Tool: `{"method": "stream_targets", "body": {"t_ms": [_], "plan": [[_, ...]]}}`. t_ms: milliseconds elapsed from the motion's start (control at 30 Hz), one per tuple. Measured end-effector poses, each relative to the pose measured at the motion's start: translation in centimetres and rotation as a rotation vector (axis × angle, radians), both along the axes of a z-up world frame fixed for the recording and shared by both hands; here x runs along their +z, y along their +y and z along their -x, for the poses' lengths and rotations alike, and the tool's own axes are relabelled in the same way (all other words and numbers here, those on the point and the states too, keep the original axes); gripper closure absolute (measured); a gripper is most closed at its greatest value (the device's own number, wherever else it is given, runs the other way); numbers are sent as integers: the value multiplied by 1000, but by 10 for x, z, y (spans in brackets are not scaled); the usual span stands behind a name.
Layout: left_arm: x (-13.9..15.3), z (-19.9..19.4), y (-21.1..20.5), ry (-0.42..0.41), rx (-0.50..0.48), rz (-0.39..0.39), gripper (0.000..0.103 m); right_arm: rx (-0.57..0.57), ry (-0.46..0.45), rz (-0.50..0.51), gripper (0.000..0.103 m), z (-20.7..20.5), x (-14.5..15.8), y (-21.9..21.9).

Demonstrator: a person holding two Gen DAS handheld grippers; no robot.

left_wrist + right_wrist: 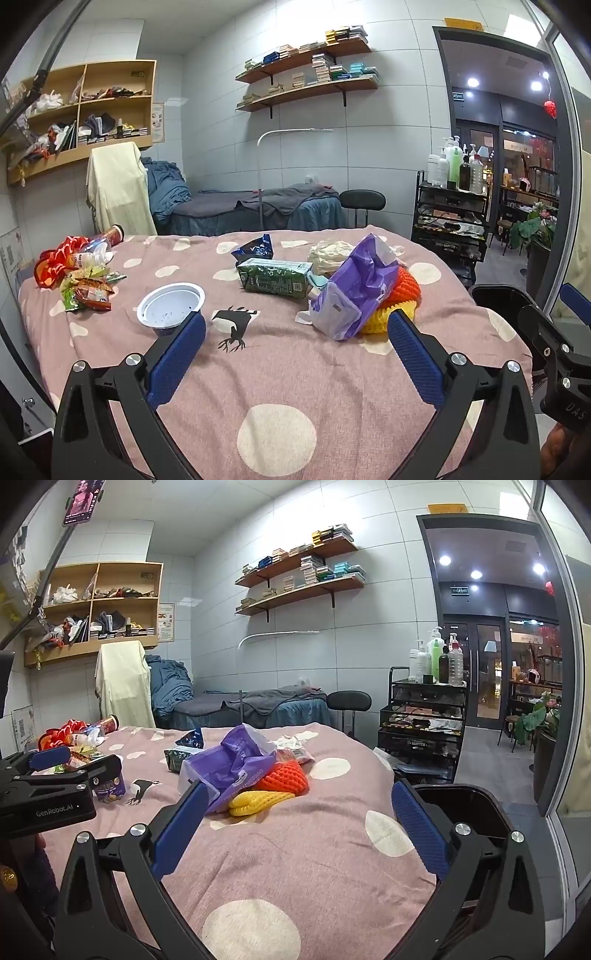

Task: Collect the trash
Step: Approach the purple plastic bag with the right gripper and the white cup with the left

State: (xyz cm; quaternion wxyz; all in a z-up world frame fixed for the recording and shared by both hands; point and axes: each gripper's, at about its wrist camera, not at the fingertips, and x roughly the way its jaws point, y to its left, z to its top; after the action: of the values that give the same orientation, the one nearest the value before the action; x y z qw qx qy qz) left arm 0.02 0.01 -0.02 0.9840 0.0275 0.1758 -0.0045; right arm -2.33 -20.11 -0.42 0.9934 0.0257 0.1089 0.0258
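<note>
Left hand-held gripper (295, 343): jaws wide, nothing between the pads, hovering over the front of the bed (332, 387). Right hand-held gripper (297, 823): also wide and empty, at the bed's right front corner, its right finger in line with the black bin (458, 801) that sits just off that edge. Risks, as judged from here. The cup (170, 303) lies just beyond the left finger of the left hand-held gripper, mouth up, on soft bedding; a pinch on the thin rim could tip it or crush it, and any residue inside would go onto the cover. The purple bag (354, 291) is just ahead of the left unit's right finger and ahead-left of the right unit; it is limp and rests on the orange net (284, 775) and yellow net (258, 801), so a shallow grab may drag those along or let the bag slip out. The carton (275, 278) and blue wrapper (255, 251) lie further back, mid-bed; white tissue (328, 254) sits behind the bag. The wrapper pile (85, 284) is far left, near the edge, a long carry to the bin with loose pieces likely to drop. Both units work close together; a cross-reach could make them collide.
</note>
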Motion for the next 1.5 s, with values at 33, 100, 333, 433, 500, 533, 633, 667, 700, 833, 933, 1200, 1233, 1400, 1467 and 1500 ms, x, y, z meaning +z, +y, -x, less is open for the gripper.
{"method": "stream_targets", "body": {"t_ms": [33, 100, 333, 433, 500, 533, 633, 667, 700, 833, 933, 1200, 1233, 1400, 1467, 1500], "plan": [[0, 0, 0, 1, 0, 0, 5, 1, 1, 1, 5, 0, 0, 0], [-1, 0, 0, 4, 1, 0, 5, 3, 3, 3, 5, 0, 0, 1], [-2, 0, 0, 9, 3, 0, 5, 7, 7, 4, 5, 0, 0, 2], [-2, -2, 1, -1, 3, -2, 5, 8, 9, 4, 5, 0, 0, 2], [-3, -2, 1, 0, 2, -2, 5, 8, 9, 4, 5, 0, 1, 2], [-4, -3, 1, 0, 3, -2, 5, 9, 9, 4, 5, 0, 1, 2], [-5, -4, 1, 1, 3, -3, 5, 10, 11, 4, 5, 1, 0, 3], [-3, -2, 1, 3, 1, -1, 5, 10, 10, 4, 5, 1, 0, 3], [-3, -2, 1, 2, 2, 0, 5, 10, 10, 4, 5, 1, 0, 3], [-3, -2, 0, 5, 2, -3, 5, 11, 11, 5, 5, 1, 0, 3], [-3, -2, 0, 5, 2, -3, 5, 11, 12, 5, 5, 0, 0, 4], [-10, -1, 2, 3, 0, -1, 5, 15, 20, 5, 5, -1, -3, 6], [-9, -1, 2, 2, 0, -3, 5, 15, 21, 5, 5, -1, -4, 6], [-12, -2, 2, 7, 2, -6, 5, 17, 29, 6, 5, -3, -4, 7], [-12, -4, 2, 16, 2, -15, 5, 17, 34, 7, 5, -4, -4, 7], [-13, -4, 3, 20, 2, -19, 5, 18, 37, 7, 5, -5, -5, 7]]}}
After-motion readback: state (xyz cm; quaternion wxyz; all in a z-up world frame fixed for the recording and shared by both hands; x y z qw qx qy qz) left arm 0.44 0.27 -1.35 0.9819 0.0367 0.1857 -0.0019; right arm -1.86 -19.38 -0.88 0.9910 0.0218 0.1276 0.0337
